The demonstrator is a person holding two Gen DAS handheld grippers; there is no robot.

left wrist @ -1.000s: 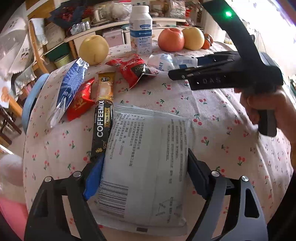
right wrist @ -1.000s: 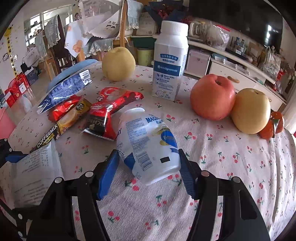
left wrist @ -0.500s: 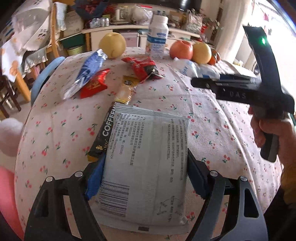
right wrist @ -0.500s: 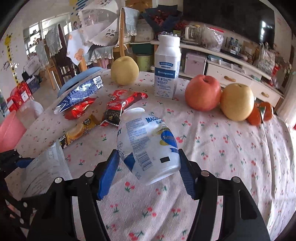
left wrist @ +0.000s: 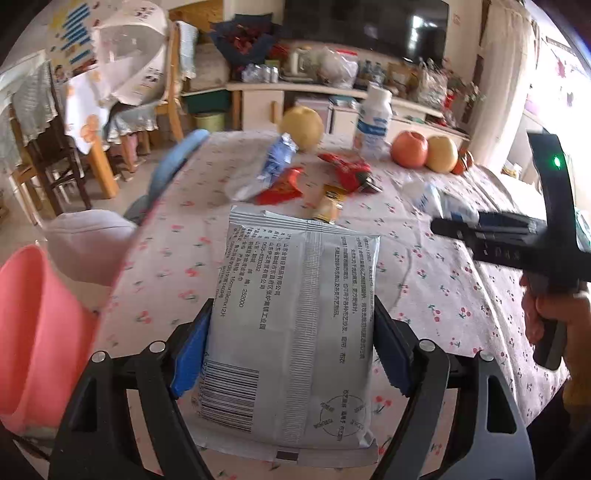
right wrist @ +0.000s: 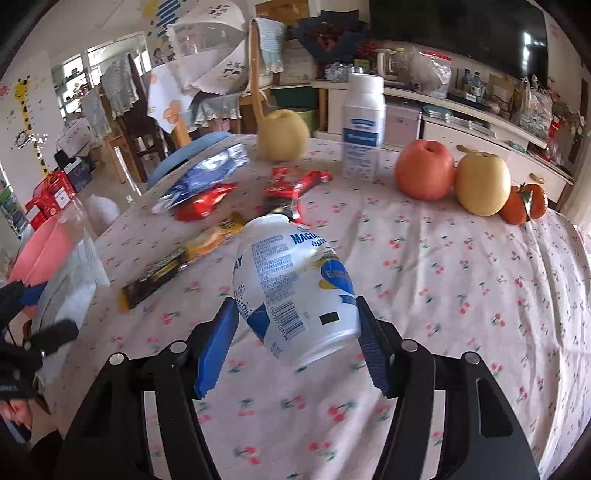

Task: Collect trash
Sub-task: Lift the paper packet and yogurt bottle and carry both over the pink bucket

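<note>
The left gripper point(left wrist: 288, 354) has its jaws clamped on a grey packet point(left wrist: 295, 317), lifted off the tabletop point(left wrist: 443, 295) beside the pink bin point(left wrist: 33, 332), likely for dropping in. The right gripper point(right wrist: 295, 343) pinches a white cup point(right wrist: 295, 288), raised farther from the bin.

Lived-in family living-dining room. A table point(right wrist: 461, 280) under a cherry-print cloth carries fruit point(right wrist: 424, 170), a milk bottle point(right wrist: 363, 125) and snack wrappers point(right wrist: 291, 188). At 12 o'clock, a dark television point(left wrist: 365, 26) above a cluttered low cabinet point(left wrist: 266, 99); at 10 o'clock, wooden chairs point(left wrist: 51, 155) draped with lace covers; a child's height chart point(right wrist: 22, 122) at 9 o'clock.
</note>
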